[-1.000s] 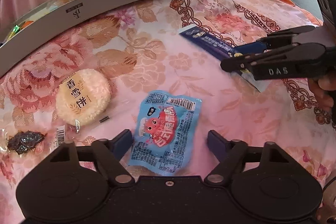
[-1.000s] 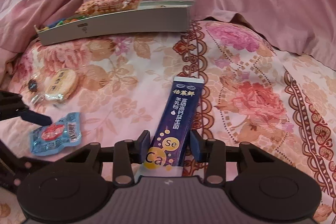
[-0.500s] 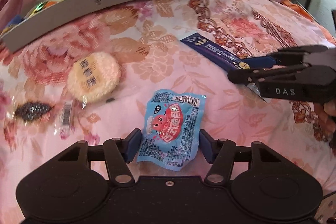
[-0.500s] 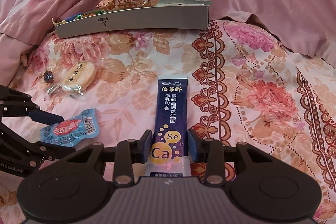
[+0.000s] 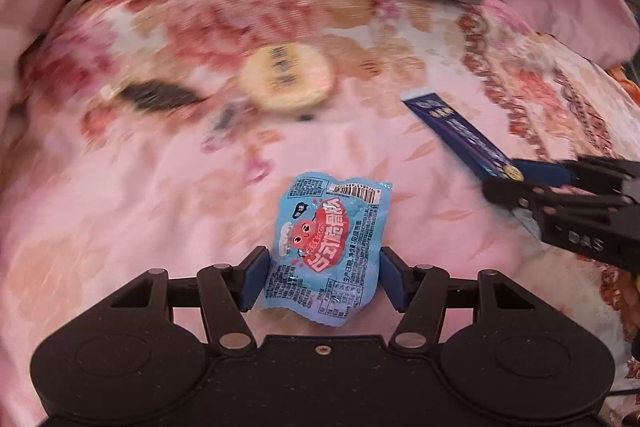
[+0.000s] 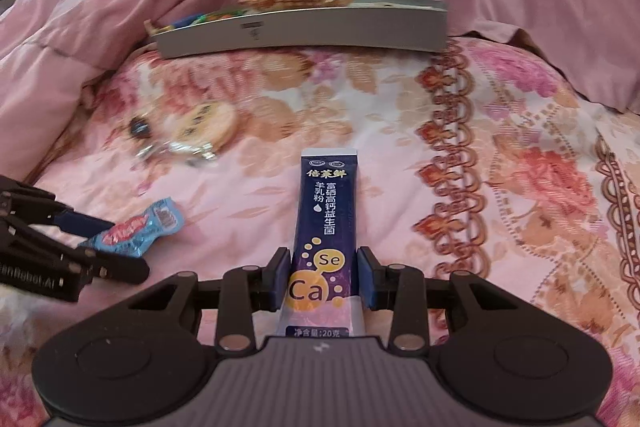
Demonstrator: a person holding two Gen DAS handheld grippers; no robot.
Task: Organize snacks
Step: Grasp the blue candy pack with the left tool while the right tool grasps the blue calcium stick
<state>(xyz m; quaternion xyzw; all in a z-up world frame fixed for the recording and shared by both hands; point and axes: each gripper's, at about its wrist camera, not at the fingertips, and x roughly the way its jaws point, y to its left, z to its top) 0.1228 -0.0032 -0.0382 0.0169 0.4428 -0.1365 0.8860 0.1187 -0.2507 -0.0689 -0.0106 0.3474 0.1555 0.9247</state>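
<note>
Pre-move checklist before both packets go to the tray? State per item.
1. Left gripper on blue packet: ok, pads touch both edges; its jaws closed earlier in the last second.
2. Right gripper on navy stick: ok, pads pressed on both sides.
3. Packets lifted off the bedspread: cannot tell.
4. Grippers apart from each other: ok.
5. Room in the grey tray: cannot tell, its inside is mostly hidden.
6. Round cracker outside the straight path: cannot tell.

Floral bedspread (image 6: 500,131); grey tray (image 6: 304,31), seemingly round cracker (image 6: 208,125).
</note>
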